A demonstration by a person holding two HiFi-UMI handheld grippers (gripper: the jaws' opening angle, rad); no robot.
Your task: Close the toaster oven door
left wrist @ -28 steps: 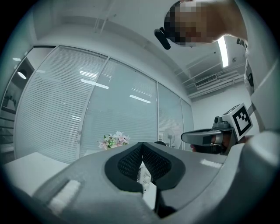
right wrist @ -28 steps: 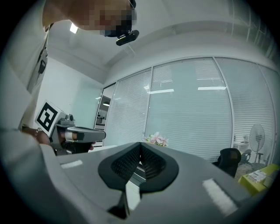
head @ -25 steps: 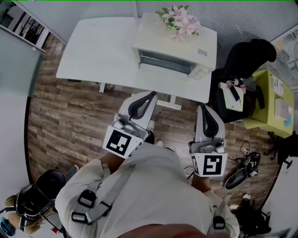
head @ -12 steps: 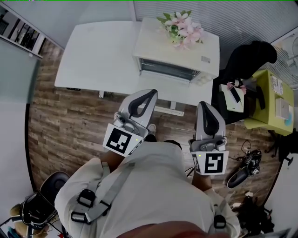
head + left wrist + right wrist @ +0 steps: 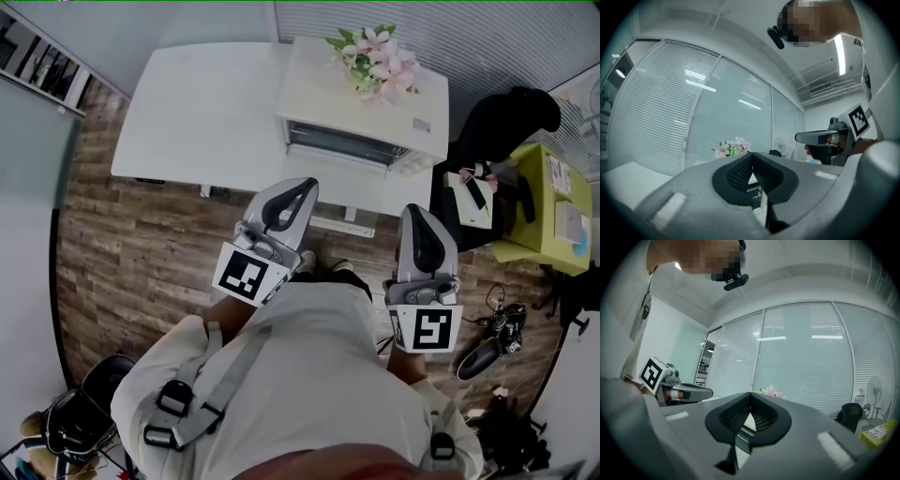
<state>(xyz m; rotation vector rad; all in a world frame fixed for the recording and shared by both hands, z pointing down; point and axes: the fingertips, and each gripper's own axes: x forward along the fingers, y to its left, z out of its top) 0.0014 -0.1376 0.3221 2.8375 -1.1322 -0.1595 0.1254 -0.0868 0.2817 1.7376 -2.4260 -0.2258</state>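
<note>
While you stand facing the white bench [image 5: 202,103], the white box-shaped toaster oven [image 5: 361,98] sits at its right end, close to the near edge, with its dark front turned toward you. From above you cannot tell how far its door stands open. A bunch of pink flowers with green leaves [image 5: 375,56] rests on the oven's top. Your left tool [image 5: 306,187] is clenched, its jaws pressed together with nothing between them, and it points level at the oven's front from just short of the bench edge. Your right tool [image 5: 418,212] is likewise clenched on nothing; it is held level beside the left one, apart from it and over the brown wood-plank floor [image 5: 122,244]. Neither tool touches the oven. A black office chair [image 5: 497,122] stands just right of the bench.
</note>
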